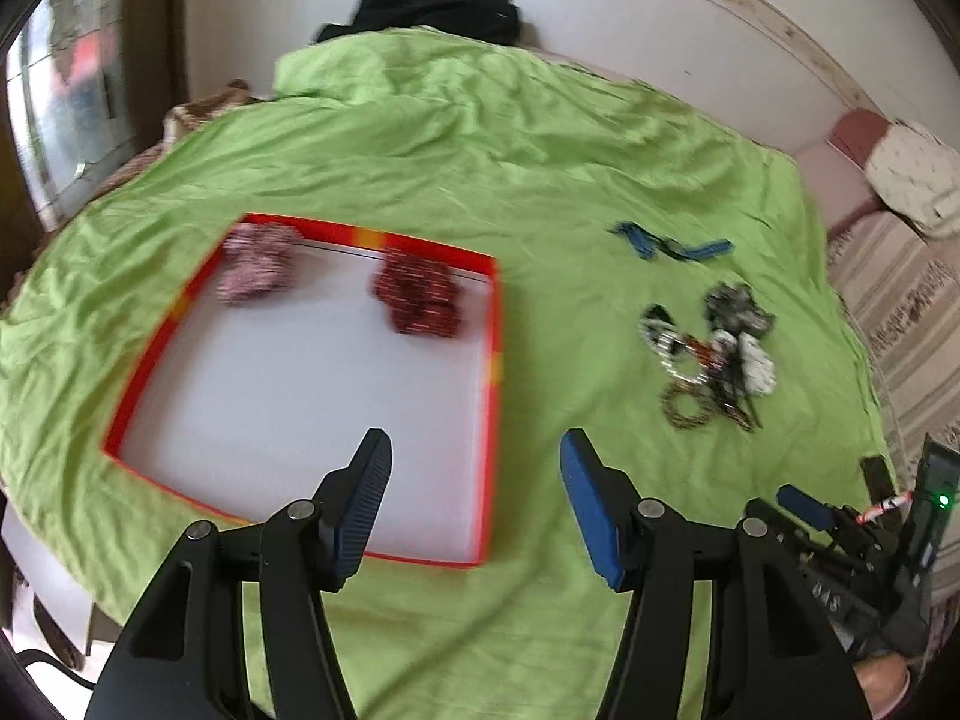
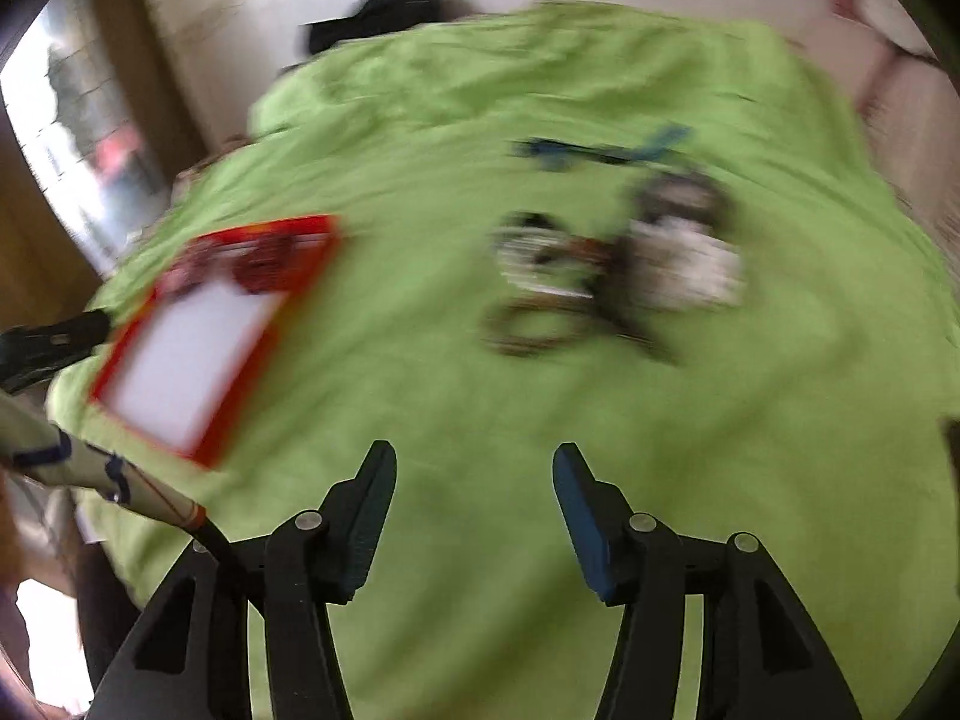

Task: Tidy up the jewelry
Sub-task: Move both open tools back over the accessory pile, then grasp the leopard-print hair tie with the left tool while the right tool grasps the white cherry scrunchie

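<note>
Both the left gripper [image 1: 474,450] and right gripper [image 2: 474,462] gape, holding nothing. Near the sheet's [image 1: 420,138] right edge, the tangled jewelry heap [image 1: 708,354] risks snagging: one piece could drag others off before reaching the tray [image 1: 495,324].

Two beaded bundles, pink [image 1: 257,264] and dark red [image 1: 417,298], lie inside the red-rimmed tray [image 1: 495,324]; tangled jewelry pile [image 1: 711,354] lies well right of it.

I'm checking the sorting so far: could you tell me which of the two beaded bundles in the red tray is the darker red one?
The right-hand bundle, near the red tray's right wall, is darker red; the left-corner bundle is pale pink.
</note>
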